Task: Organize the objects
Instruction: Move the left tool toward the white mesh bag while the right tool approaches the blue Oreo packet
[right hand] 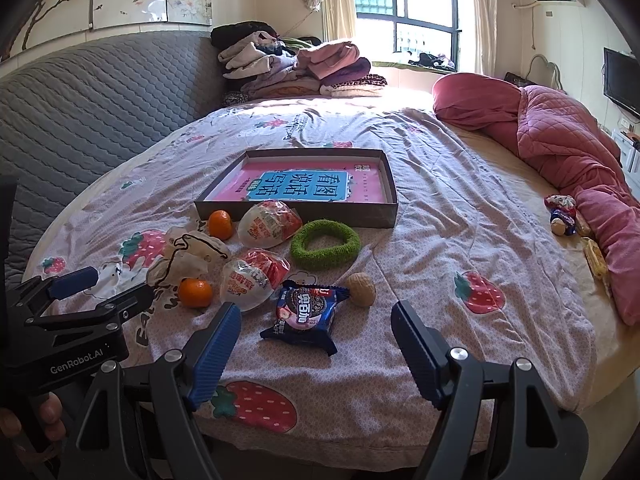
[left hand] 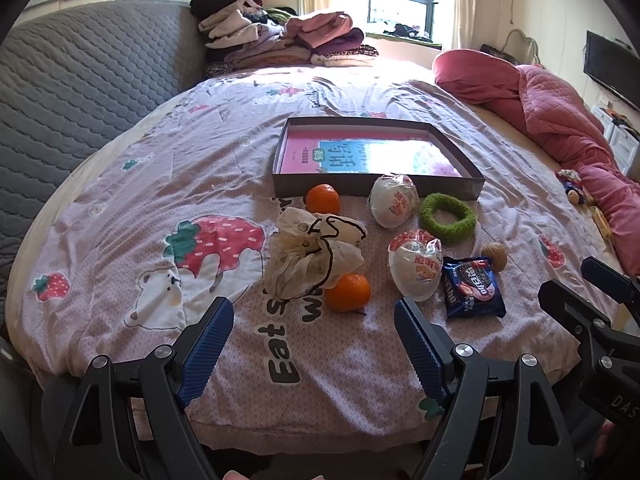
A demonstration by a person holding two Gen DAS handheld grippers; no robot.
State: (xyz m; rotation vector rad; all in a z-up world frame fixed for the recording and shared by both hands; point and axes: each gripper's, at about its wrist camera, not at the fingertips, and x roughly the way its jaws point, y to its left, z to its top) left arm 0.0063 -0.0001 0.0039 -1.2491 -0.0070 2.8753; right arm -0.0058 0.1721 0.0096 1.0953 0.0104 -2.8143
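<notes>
A shallow grey box (left hand: 376, 190) (right hand: 300, 214) with a pink book inside lies mid-bed. In front of it lie two oranges (left hand: 347, 292) (left hand: 323, 199), a crumpled drawstring bag (left hand: 316, 256) (right hand: 188, 256), two wrapped white eggs (left hand: 416, 270) (left hand: 394, 200), a green fuzzy ring (left hand: 448, 213) (right hand: 324, 244), a blue cookie packet (left hand: 472, 288) (right hand: 304, 312) and a walnut (left hand: 495, 256) (right hand: 361, 289). My left gripper (left hand: 314, 320) is open and empty, just short of the near orange. My right gripper (right hand: 316, 324) is open and empty, around the near end of the cookie packet.
A grey quilted headboard (left hand: 80, 80) is on the left. Folded clothes (left hand: 280, 36) are piled at the far end. A rolled pink quilt (right hand: 560, 140) lies along the right, with small toys and snacks (right hand: 564, 214) beside it. The right gripper's body shows at the left view's right edge (left hand: 592, 320).
</notes>
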